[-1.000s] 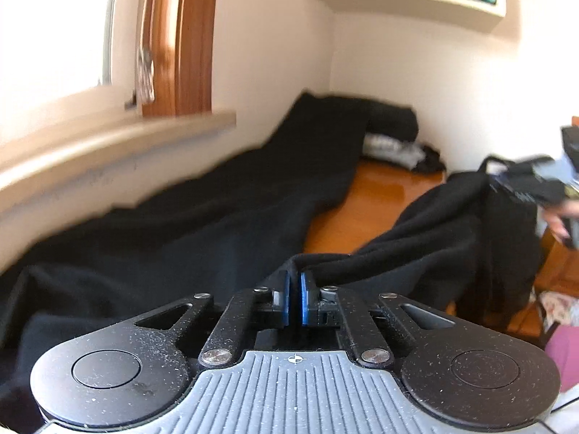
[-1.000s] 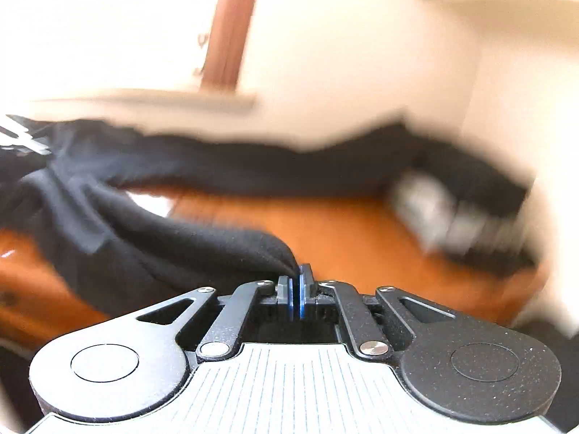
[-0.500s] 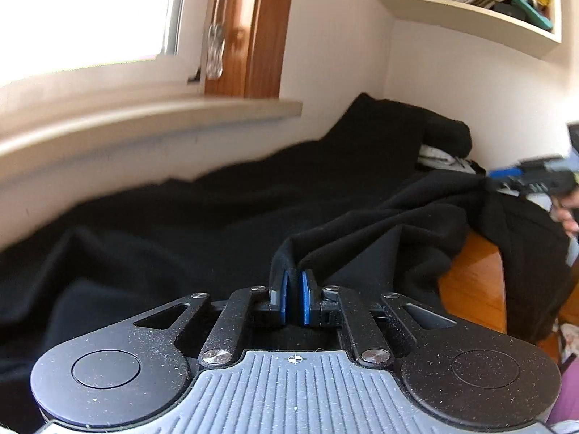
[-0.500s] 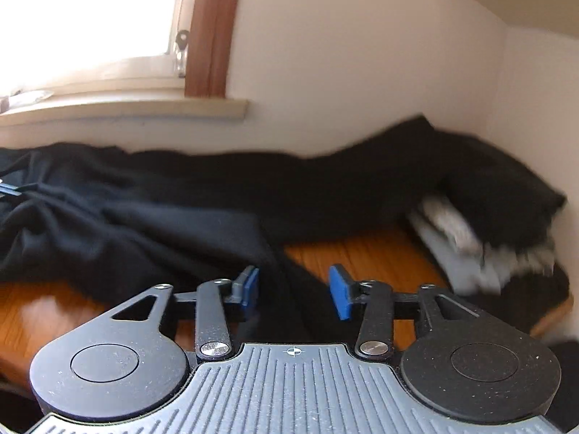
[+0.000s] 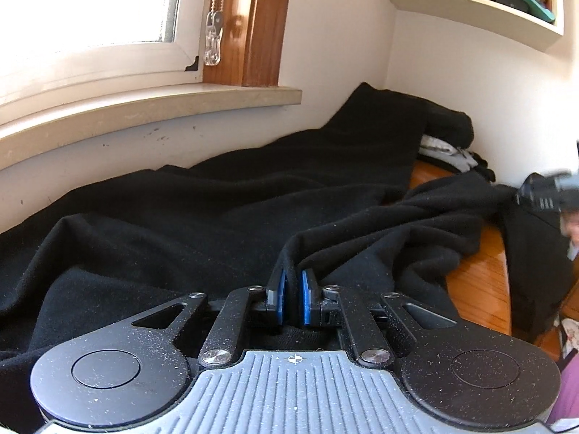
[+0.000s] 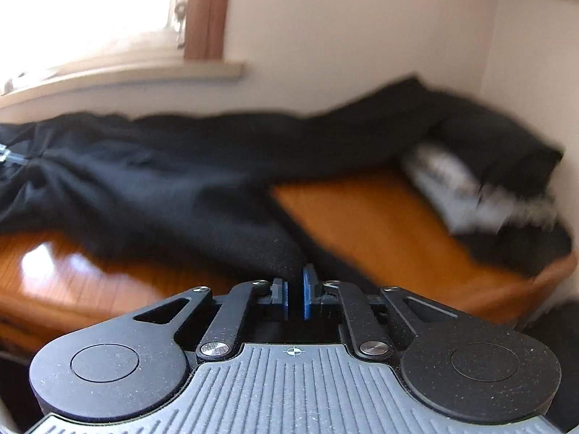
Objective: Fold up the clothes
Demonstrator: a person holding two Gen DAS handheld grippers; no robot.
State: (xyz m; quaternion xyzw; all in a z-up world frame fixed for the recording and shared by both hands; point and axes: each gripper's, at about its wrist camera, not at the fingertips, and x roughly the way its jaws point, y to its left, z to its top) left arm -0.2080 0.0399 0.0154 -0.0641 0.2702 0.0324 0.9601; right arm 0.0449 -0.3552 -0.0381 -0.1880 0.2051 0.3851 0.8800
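Where the left wrist camera looks, left gripper [image 5: 292, 289] pinched tight on a bunched fold of the black garment [image 5: 224, 209] — blue pads almost together, cloth squeezed between. Garment spread wide below the windowsill [image 5: 152, 108], reaching off to the corner by the wall. Wooden table [image 5: 474, 282] peeking out to the right of the garment. Right gripper [image 5: 550, 195] blurry beyond that. Bookshelf [image 5: 470, 3] high above.

From the right wrist camera, blurry: right gripper [image 6: 296, 291] just been closing, now nearly shut on an edge of the black garment [image 6: 173, 188]. Garment lying along the wall under the windowsill [image 6: 144, 74] — grey-and-black pile [image 6: 470, 195] right of it, on the table [image 6: 369, 217].
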